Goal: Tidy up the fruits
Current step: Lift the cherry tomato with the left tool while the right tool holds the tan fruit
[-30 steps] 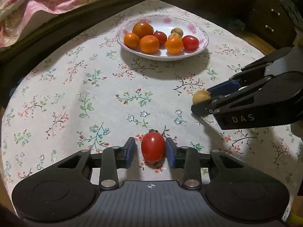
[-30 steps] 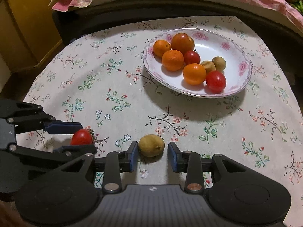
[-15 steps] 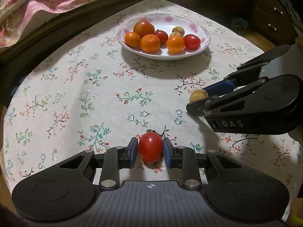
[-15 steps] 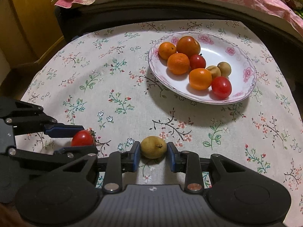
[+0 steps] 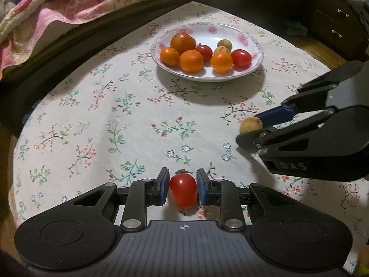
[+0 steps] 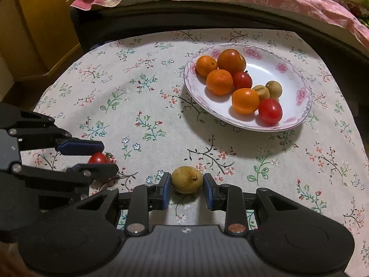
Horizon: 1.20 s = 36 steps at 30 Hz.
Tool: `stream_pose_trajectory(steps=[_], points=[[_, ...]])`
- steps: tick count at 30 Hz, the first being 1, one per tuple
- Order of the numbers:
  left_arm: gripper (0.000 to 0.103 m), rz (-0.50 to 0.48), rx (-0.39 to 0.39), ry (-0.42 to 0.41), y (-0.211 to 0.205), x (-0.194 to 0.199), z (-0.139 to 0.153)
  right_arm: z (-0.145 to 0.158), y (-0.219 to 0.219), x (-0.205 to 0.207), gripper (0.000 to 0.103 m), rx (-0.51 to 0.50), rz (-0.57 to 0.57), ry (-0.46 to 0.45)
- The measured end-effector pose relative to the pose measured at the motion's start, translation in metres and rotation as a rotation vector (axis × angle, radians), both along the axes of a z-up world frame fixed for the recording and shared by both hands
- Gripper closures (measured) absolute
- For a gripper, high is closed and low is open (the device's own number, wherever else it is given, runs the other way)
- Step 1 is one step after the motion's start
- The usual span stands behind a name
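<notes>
My left gripper (image 5: 182, 190) is shut on a red tomato (image 5: 183, 192), pads pressed to both its sides, low over the floral tablecloth (image 5: 129, 115). My right gripper (image 6: 186, 184) is shut on a small yellow-brown fruit (image 6: 186, 179), with a shadow on the cloth under it. Each wrist view shows the other gripper: the right gripper (image 5: 250, 128) with the brown fruit (image 5: 250, 124) at the right, the left gripper (image 6: 108, 158) with the tomato (image 6: 98, 158) at the left. A white flowered plate (image 5: 207, 78) (image 6: 274, 69) at the far side holds several oranges, tomatoes and brown fruits.
The round table drops off at its edges all around. A bed with a pink quilt (image 5: 69, 7) runs along the far side. A dark drawer cabinet (image 5: 334, 23) stands at the far right and a yellow wooden cupboard (image 6: 34, 23) at the far left.
Both grippers have gone from open around their fruits to shut on them. Each has risen slightly with its fruit and edged toward the plate.
</notes>
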<state>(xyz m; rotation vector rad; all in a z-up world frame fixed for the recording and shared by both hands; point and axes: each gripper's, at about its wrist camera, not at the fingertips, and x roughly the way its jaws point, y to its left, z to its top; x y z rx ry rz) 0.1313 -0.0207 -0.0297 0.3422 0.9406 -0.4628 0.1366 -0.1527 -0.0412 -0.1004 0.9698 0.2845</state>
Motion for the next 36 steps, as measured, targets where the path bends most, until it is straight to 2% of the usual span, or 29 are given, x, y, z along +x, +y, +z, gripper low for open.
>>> stream_pose_trajectory(steps=[19, 36], points=[[0.067, -0.018, 0.012, 0.015, -0.003, 0.0, -0.0067, -0.0008, -0.0023, 0.0, 0.07, 0.002, -0.006, 0.004], [0.07, -0.013, 0.024, -0.007, -0.0037, 0.0009, -0.0024, 0.0033, -0.0029, -0.0004, 0.07, 0.009, -0.01, -0.011]])
